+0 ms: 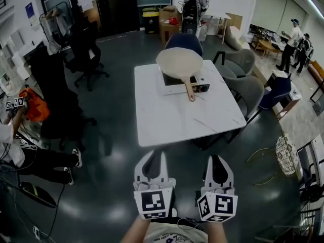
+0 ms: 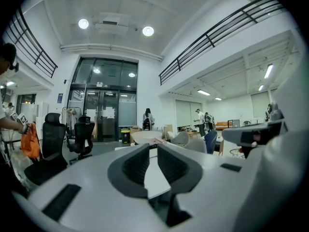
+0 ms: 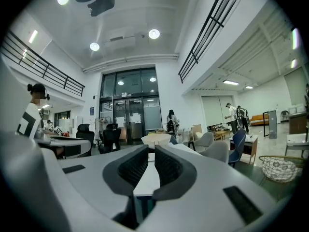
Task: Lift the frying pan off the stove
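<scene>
The left hand-held gripper point(image 1: 153, 156) and the right hand-held gripper point(image 1: 218, 160) are seen closed and empty, short of the counter point(image 1: 172, 120). The frying pan point(image 1: 178, 64) is set on the stove point(image 1: 202, 87) at the far side. One gripper's jaws should be opened before the near-pointing handle point(image 1: 190, 90) is clamped squarely.

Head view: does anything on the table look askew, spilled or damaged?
Nothing stands out. The frying pan sits on the portable stove on the white table, its wooden handle pointing toward the camera. No spill or damage shows.
</scene>
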A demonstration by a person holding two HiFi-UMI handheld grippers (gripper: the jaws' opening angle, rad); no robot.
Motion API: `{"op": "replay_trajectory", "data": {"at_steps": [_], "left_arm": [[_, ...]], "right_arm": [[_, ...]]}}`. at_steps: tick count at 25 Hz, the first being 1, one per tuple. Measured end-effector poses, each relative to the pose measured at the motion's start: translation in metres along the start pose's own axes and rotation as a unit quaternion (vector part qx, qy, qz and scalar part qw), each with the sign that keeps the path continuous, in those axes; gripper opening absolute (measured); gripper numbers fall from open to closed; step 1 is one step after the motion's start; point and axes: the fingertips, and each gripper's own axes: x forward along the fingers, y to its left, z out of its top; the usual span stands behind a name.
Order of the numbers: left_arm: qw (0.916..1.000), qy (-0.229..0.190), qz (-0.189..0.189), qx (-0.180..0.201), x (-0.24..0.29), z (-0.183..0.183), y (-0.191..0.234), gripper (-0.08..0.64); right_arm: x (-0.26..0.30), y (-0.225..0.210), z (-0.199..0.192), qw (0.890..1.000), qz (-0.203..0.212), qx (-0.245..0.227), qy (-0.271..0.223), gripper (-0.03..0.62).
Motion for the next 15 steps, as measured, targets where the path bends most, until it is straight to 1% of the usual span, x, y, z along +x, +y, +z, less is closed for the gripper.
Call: {"op": "replay_trajectory", "data": {"at_steps": [7,15], "left_arm": [[1.0,0.0,-0.009,-0.002,0.064,0.006,0.002,0.06],[0.9997,-0.002,-0.023,-0.004,0.139,0.019,0.017,0.06]], "right_arm": [[0.059,-0.014,0.002,1.0,-0.002,-0.001,0.004,0.051],[0.135,-0.021,0.012,1.0,-0.006,-0.003,0.007,0.051]]}}
